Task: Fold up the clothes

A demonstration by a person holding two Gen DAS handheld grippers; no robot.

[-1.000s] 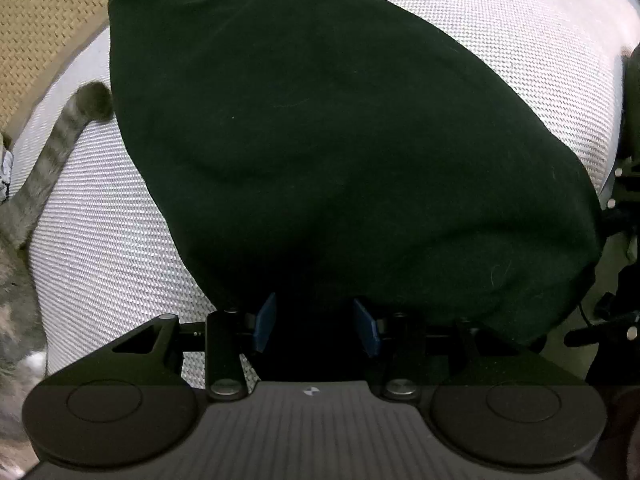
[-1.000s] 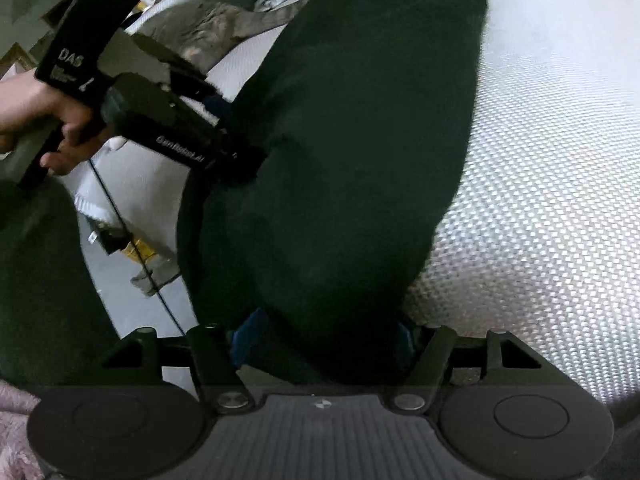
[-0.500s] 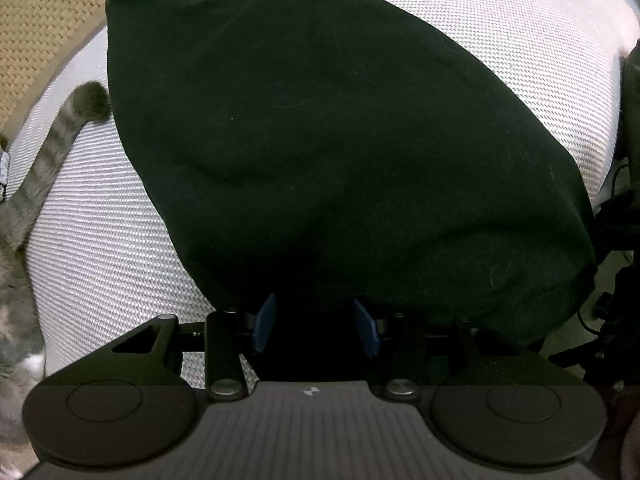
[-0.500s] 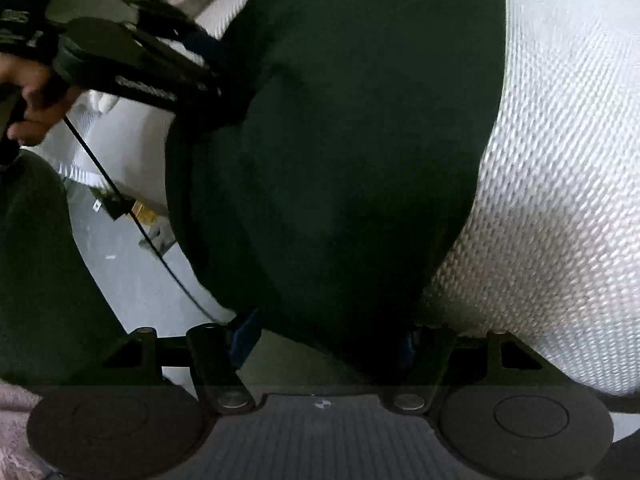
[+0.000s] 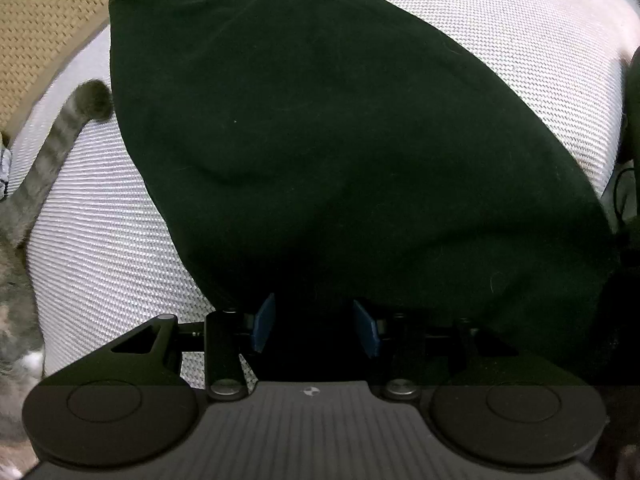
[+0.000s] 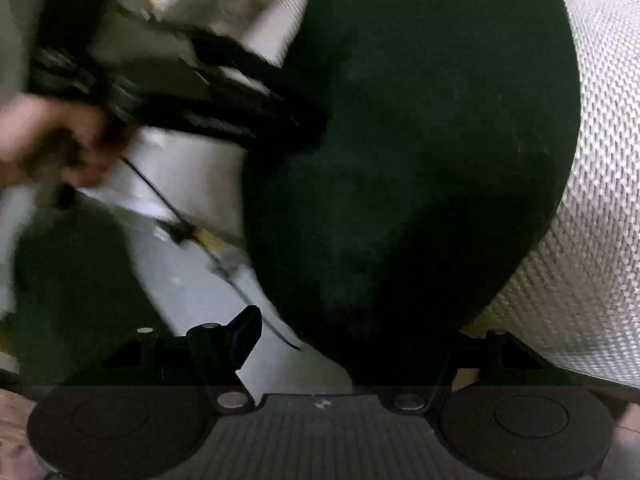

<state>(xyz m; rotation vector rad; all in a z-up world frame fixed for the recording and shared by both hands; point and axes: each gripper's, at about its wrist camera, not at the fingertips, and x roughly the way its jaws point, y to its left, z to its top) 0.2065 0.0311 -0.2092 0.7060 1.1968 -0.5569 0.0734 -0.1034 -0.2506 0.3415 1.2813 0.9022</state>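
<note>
Your left gripper (image 5: 314, 322) points steeply down at the near edge of the black garment (image 5: 340, 152), and its two blue pads (image 5: 265, 320) stand partly apart with dark cloth filling the gap between them; whether the pads actually press on that cloth you cannot tell, since it is all black there. From those fingers the garment spreads away from you as one broad, smooth dark mass, lying on the white woven cushion (image 5: 100, 248), which shows bare to the left and at the far right. Further to the left, a grey striped cat's tail (image 5: 64, 136) lies on the cushion with its tip just beside the garment's left edge, and a tan woven surface (image 5: 44, 20) sits beyond the cushion's far left corner. Your right gripper (image 6: 348, 340) stands wide: its left finger (image 6: 240, 334) is free over the pale floor (image 6: 192, 288), clear of the cloth, while the right finger is lost in the garment's (image 6: 420, 140) dark lower edge, so a hold there cannot be told. Past it, in the blurred upper left of that view, your left hand (image 6: 52, 136) grips the other tool at the garment's edge.
</note>
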